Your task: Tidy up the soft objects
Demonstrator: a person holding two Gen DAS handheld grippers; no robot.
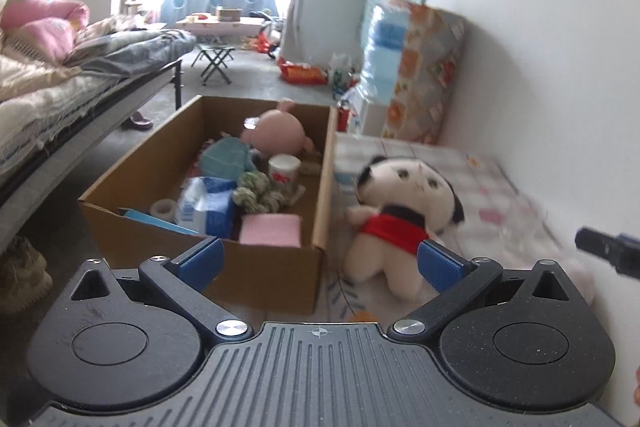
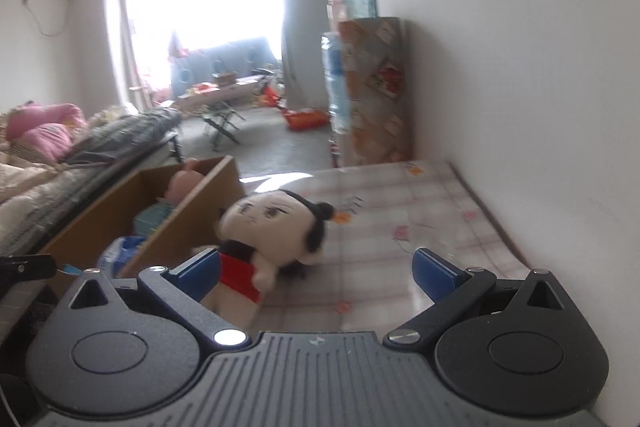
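Observation:
A plush doll [image 1: 394,215] with black hair and a red top stands on a checked mat [image 1: 492,195], leaning against the right wall of a cardboard box [image 1: 320,211]. The box holds a pink plush toy [image 1: 278,133], a pink sponge [image 1: 270,230], a green-white rope toy [image 1: 252,191] and other items. My left gripper [image 1: 320,261] is open and empty, just before the box corner and the doll. My right gripper [image 2: 316,273] is open and empty; the doll [image 2: 268,227] is by its left finger [image 2: 198,273]. The right gripper's tip shows in the left wrist view [image 1: 608,249].
A bed [image 1: 60,95] with bedding runs along the left. A patterned upright panel [image 1: 424,75] and stacked water bottles [image 1: 380,51] stand against the right wall. A folding stool [image 1: 216,61], a low table [image 1: 220,23] and red packaging [image 1: 302,73] lie farther back.

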